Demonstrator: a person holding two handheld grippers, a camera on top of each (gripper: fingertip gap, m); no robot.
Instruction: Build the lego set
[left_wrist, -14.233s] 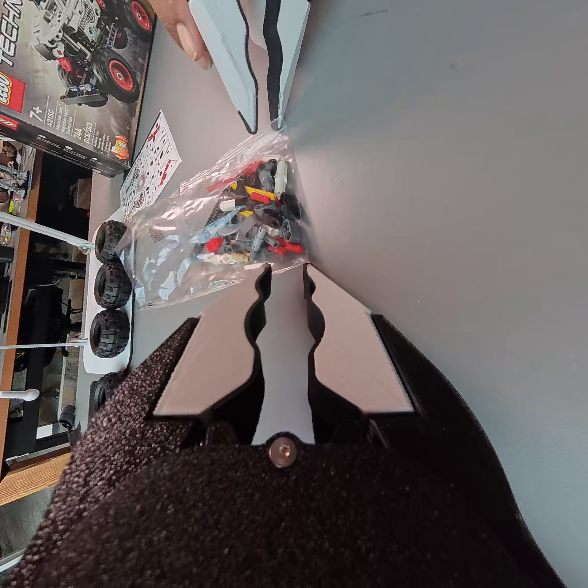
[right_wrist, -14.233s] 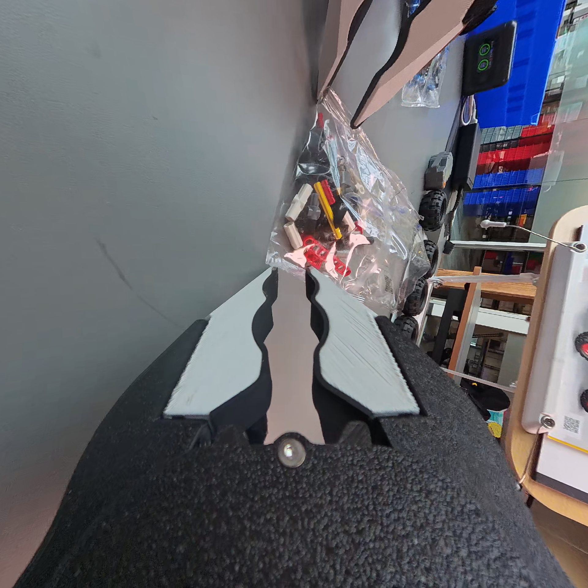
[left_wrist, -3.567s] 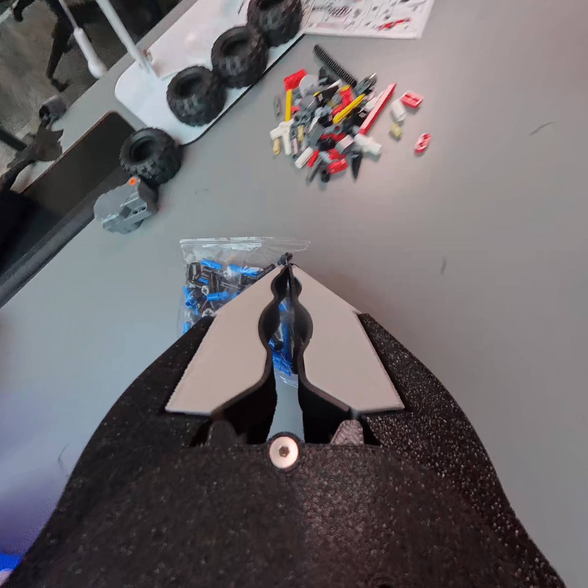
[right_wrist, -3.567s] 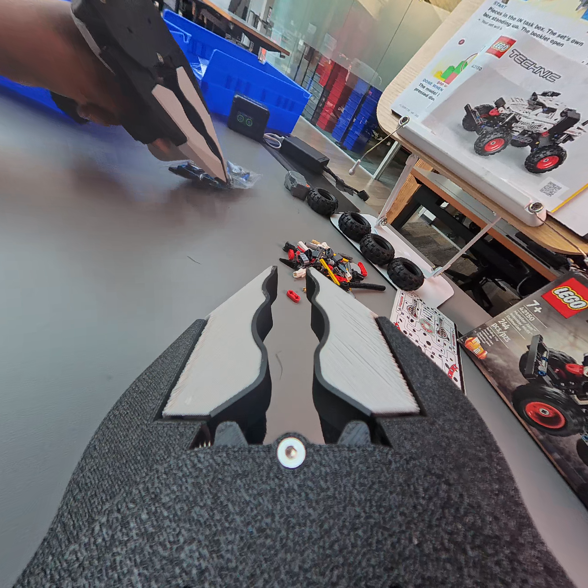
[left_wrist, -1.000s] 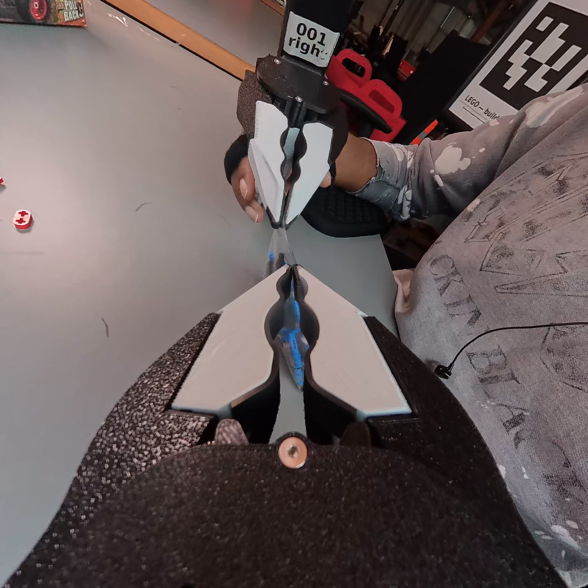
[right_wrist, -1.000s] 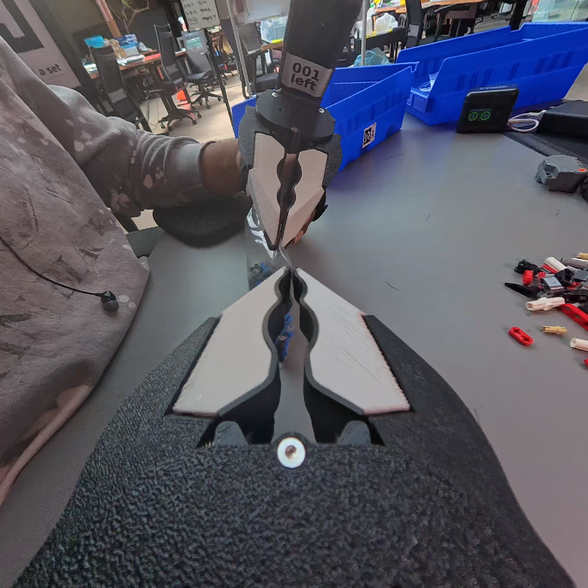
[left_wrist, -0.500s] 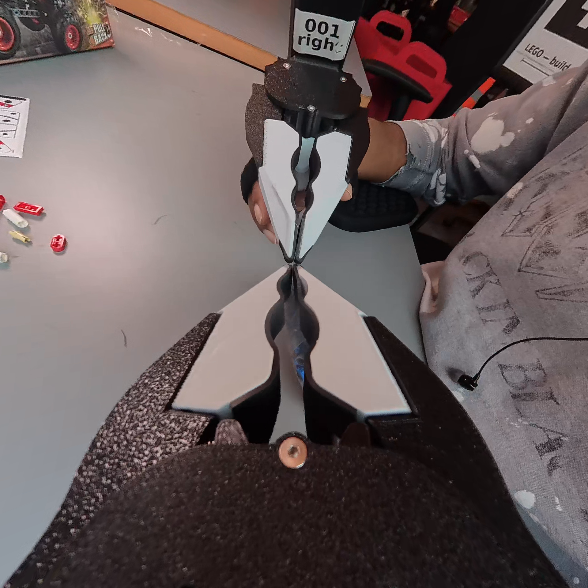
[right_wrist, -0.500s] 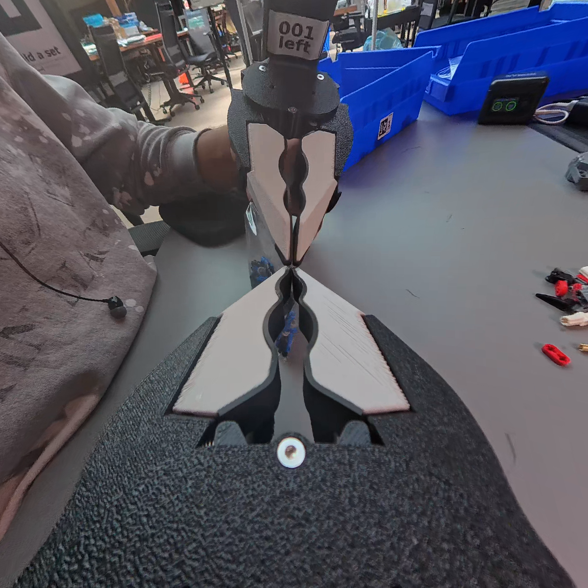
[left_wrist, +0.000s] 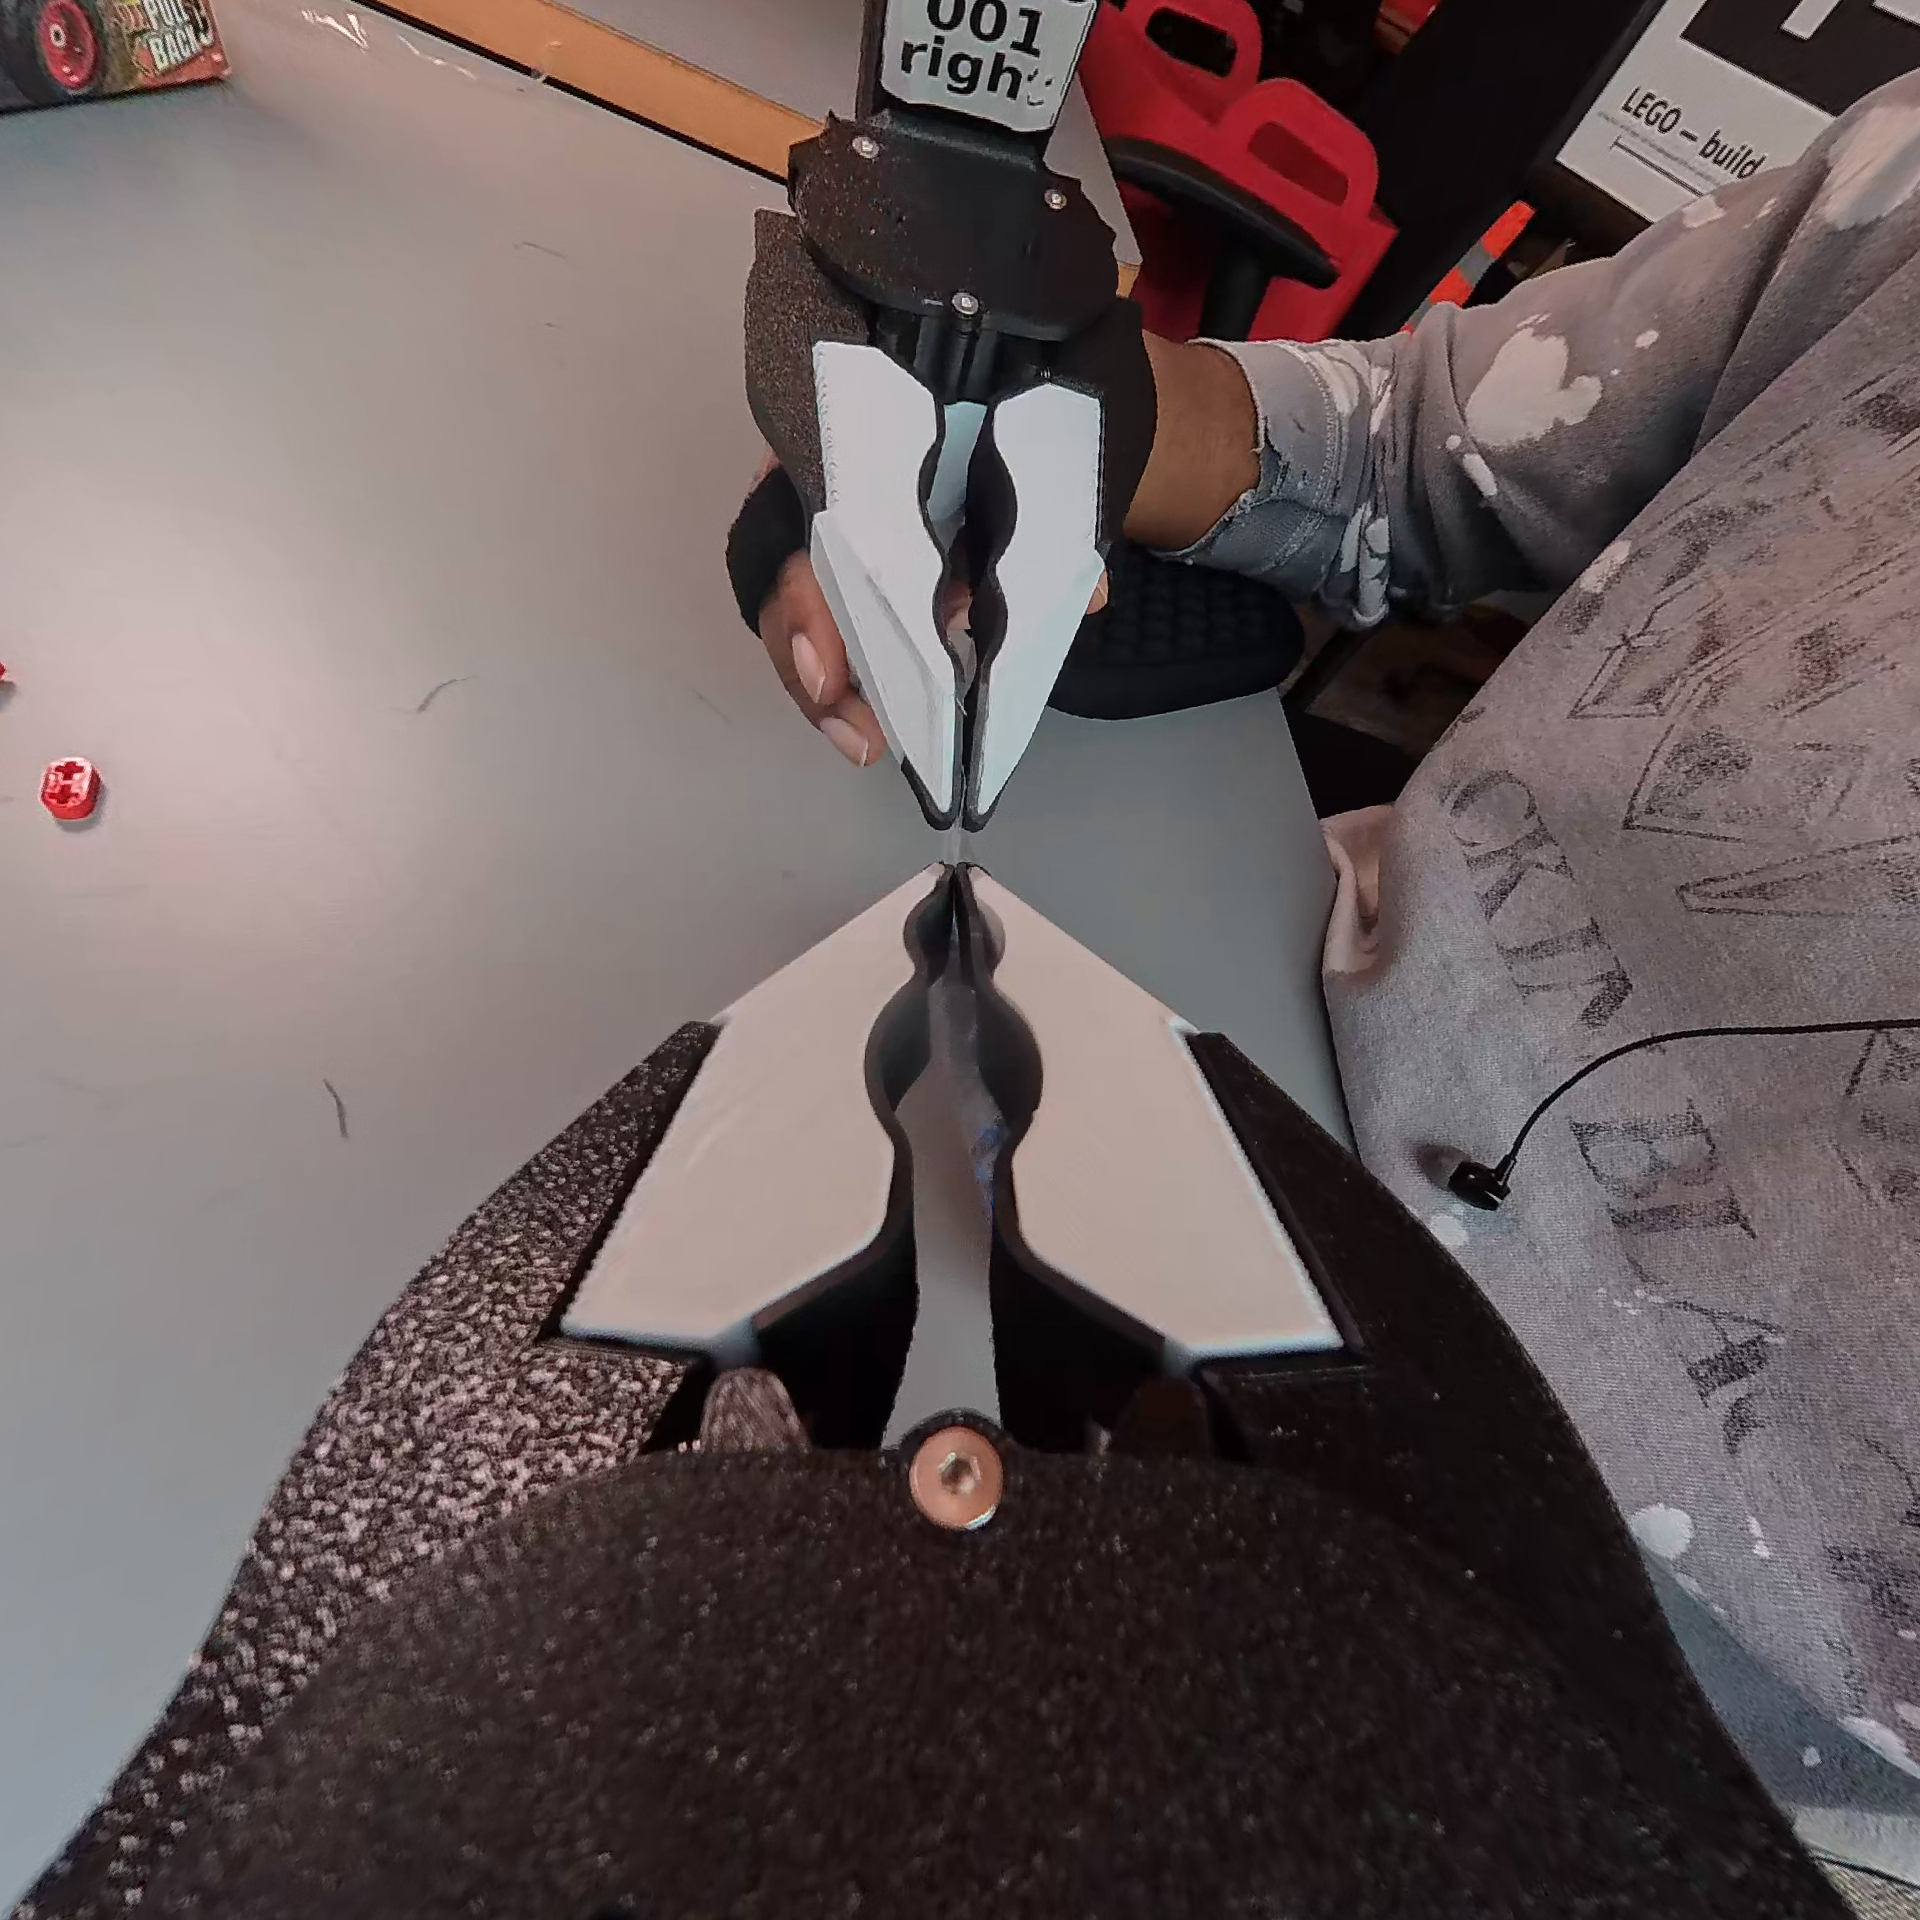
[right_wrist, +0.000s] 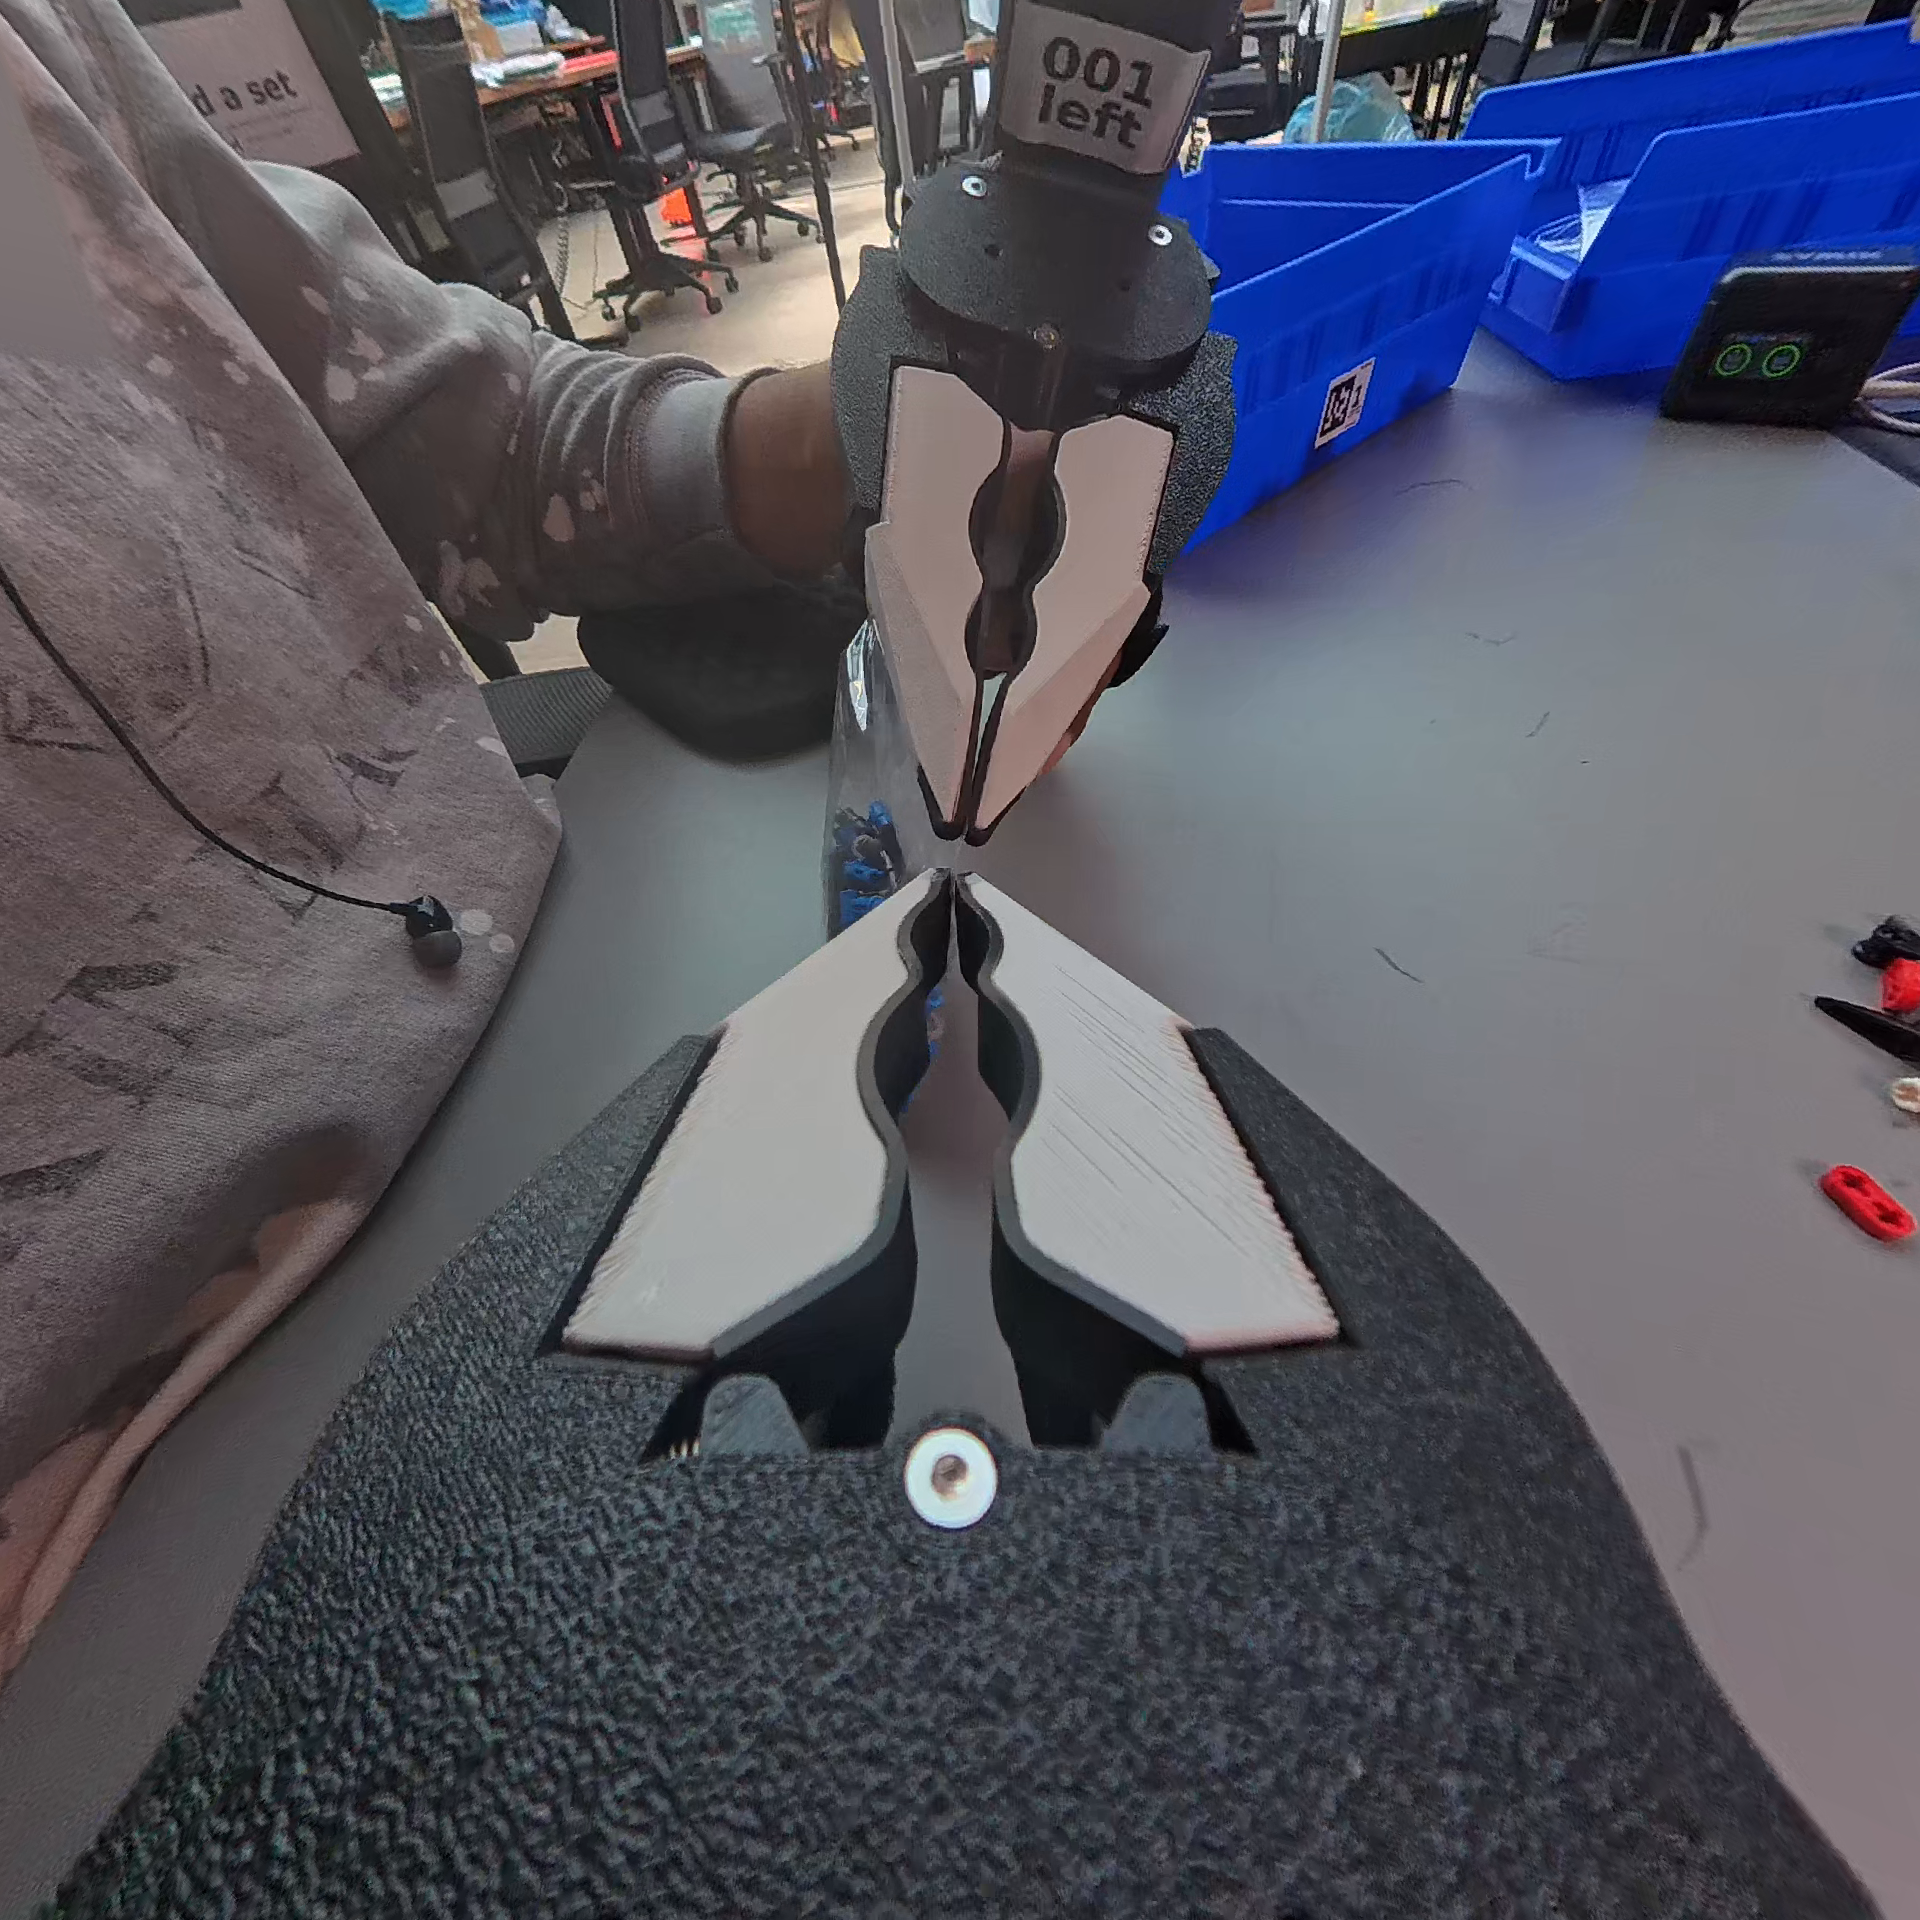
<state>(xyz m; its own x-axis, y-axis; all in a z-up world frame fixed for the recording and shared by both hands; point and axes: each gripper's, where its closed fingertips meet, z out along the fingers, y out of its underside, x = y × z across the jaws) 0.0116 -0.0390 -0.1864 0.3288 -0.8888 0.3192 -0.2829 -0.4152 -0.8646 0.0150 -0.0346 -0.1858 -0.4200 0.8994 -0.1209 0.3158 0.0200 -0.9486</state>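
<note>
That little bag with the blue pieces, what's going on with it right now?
A person holds a tool in each hand, tip to tip above the grey table. The left tool and the right tool are each shut on the top edge of the clear bag of blue pieces, which hangs between them. It looks like they are about to tear it open; it appears to be sealed. Loose red and black pieces already lie on the table farther off.
</note>
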